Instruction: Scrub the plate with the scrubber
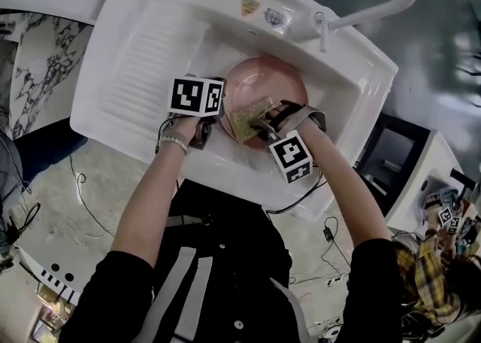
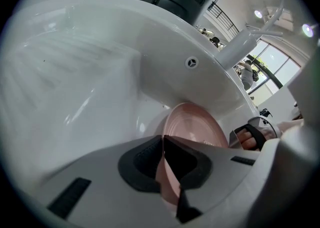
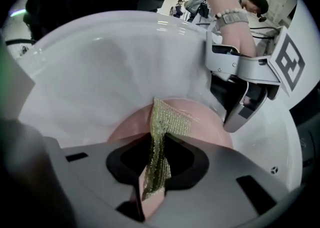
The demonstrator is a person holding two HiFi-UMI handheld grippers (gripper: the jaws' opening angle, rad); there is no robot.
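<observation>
While our left gripper (image 2: 163, 172) is clamping the plate (image 2: 192, 127), we are scrubbing with the scrubber (image 3: 170, 119) pinched in our right gripper (image 3: 152, 182); next, likely wider strokes.

We have one camera on the head, looking steeply down on the sink (image 1: 150, 56), with the left tongs (image 1: 219, 119) and right tongs (image 1: 263, 127) mid-frame. A second rides the left tongs (image 2: 162, 142), close behind the jaws, facing along them to the sink's back wall. A third rides the right tongs (image 3: 152, 144) likewise, facing across to the left tongs (image 3: 235, 119). All three views share the plate (image 1: 259, 78) (image 2: 192, 124) (image 3: 200, 122) just ahead of both tongs.
</observation>
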